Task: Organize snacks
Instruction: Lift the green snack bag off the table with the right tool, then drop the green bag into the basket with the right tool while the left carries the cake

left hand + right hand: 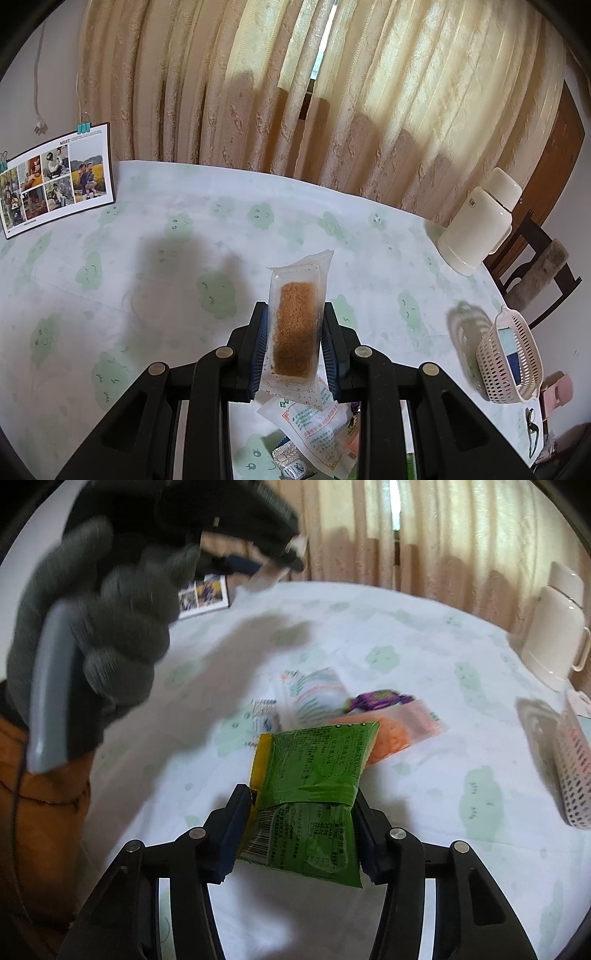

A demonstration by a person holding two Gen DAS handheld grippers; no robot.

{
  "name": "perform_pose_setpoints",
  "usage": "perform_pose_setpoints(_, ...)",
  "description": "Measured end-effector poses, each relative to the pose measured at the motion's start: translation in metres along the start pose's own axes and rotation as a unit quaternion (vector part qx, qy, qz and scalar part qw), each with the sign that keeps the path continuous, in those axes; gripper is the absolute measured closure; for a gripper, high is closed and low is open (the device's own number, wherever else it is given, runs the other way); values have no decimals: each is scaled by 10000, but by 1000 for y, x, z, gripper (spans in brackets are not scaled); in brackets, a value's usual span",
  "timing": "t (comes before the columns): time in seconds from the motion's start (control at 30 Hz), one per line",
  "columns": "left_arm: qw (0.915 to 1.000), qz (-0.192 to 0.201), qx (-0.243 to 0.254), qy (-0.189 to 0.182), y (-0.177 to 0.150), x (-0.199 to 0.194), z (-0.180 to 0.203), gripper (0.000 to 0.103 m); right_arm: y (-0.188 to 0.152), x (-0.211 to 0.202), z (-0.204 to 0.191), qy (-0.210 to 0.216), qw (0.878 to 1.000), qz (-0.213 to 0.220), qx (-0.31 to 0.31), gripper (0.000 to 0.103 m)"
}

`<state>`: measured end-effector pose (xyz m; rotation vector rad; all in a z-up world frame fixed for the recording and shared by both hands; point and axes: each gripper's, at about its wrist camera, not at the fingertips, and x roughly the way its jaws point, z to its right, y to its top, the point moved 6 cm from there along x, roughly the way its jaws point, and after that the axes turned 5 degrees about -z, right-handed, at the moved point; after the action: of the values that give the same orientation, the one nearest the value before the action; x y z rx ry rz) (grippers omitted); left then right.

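Left gripper (293,328) is raised above the desk (184,258), jaws closed on a clear-wrapped snack bar (295,325) with a brown crumbly filling — the packet stands upright between the pads, its sealed end projecting past the fingertips. Below it, in the left wrist view, further packets lie on the desk near its front edge, among them a white printed packet (317,424). Right gripper (301,816) holds a green snack packet (314,794), jaws pressed against both sides, the packet creased at the grip and clear of the desk surface. Beyond it, in the right wrist view, lie an orange packet (399,731) and a purple-patterned packet (373,698), blurred. A pink slotted basket (509,354) sits at the right edge of the desk with blue items inside; a white flask (480,225) stands behind it toward the far right edge. A photo card (55,177) rests at the far left edge. The gloved left hand (99,627) appears blurred at the upper left of the right wrist view.
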<state>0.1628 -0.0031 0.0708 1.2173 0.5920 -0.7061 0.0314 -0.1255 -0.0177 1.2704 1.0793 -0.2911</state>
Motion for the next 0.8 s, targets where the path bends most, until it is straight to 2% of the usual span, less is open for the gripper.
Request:
perform_pose_setpoints(0.2, 10000, -13, 20, 11, -1, 2, 1, 79, 14, -28, 21, -154, 9987, 398, 267, 50)
perform_pose_setpoints(0.4, 9999, -43, 132, 39, -6, 6, 6, 79, 21, -50, 59, -425, 9945, 670, 682, 50)
perform_pose_setpoints(0.8, 9991, -110, 406, 21, -15, 12, 22, 79, 23, -104, 146, -1137, 9734, 1216, 1574, 49)
